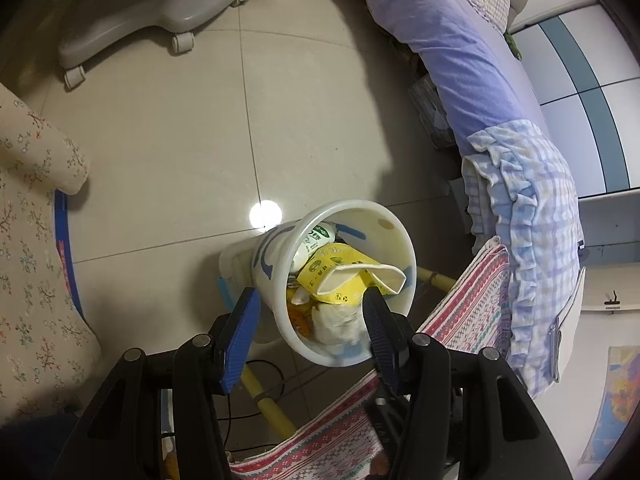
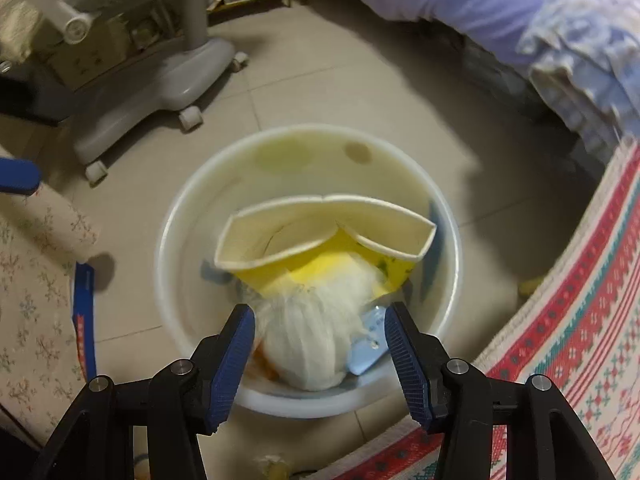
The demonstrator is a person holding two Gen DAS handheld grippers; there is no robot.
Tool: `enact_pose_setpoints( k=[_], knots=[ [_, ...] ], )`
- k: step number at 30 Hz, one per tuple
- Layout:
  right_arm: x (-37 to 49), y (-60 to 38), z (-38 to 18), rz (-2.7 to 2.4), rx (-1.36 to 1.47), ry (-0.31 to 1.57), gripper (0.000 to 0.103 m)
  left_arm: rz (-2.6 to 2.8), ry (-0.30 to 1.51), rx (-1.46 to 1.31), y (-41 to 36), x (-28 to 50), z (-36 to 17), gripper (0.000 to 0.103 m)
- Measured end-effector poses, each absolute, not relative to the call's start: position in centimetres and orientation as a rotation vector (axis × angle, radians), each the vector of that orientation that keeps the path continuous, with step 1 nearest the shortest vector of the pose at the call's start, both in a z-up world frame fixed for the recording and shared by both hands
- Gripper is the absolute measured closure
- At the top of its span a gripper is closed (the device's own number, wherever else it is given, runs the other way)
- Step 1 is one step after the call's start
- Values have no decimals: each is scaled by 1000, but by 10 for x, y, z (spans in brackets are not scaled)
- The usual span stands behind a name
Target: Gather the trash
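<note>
A white plastic trash bin [image 1: 276, 280] stands on the tiled floor, filled with trash. A crushed yellow and white paper cup [image 1: 348, 278] lies on top, with a crumpled white tissue wad [image 1: 336, 322] and a green-labelled bottle [image 1: 316, 238] beside it. My left gripper [image 1: 310, 308] is open, its jaws straddling the bin's near wall. In the right wrist view the bin [image 2: 200, 216] lies directly below, with the cup [image 2: 320, 232] and tissue wad [image 2: 308, 340] inside. My right gripper [image 2: 320, 320] is open just above the tissue wad, holding nothing.
A grey wheeled stand base [image 1: 140, 12] sits at the far left floor. A bed with purple bedding [image 1: 460, 48] and checked cloth [image 1: 532, 208] runs along the right. A patterned red and white towel [image 2: 560, 340] hangs close right. A floral cushion [image 1: 28, 240] is at left.
</note>
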State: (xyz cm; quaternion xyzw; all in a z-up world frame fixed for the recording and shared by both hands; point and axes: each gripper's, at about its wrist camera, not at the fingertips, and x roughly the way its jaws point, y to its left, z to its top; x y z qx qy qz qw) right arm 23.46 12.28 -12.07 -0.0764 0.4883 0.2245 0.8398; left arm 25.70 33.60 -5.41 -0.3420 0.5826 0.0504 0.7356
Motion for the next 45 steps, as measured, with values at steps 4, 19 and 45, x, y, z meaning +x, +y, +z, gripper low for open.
enact_pose_setpoints(
  k=[4, 19, 45],
  knots=[
    [235, 106, -115, 439, -127, 1023, 44, 136, 1263, -703, 330, 256, -51, 47],
    [177, 41, -52, 433, 187, 992, 44, 91, 1077, -262, 256, 134, -11, 47],
    [-50, -23, 11, 343, 110, 675, 34, 19, 791, 120, 145, -42, 47, 29]
  ],
)
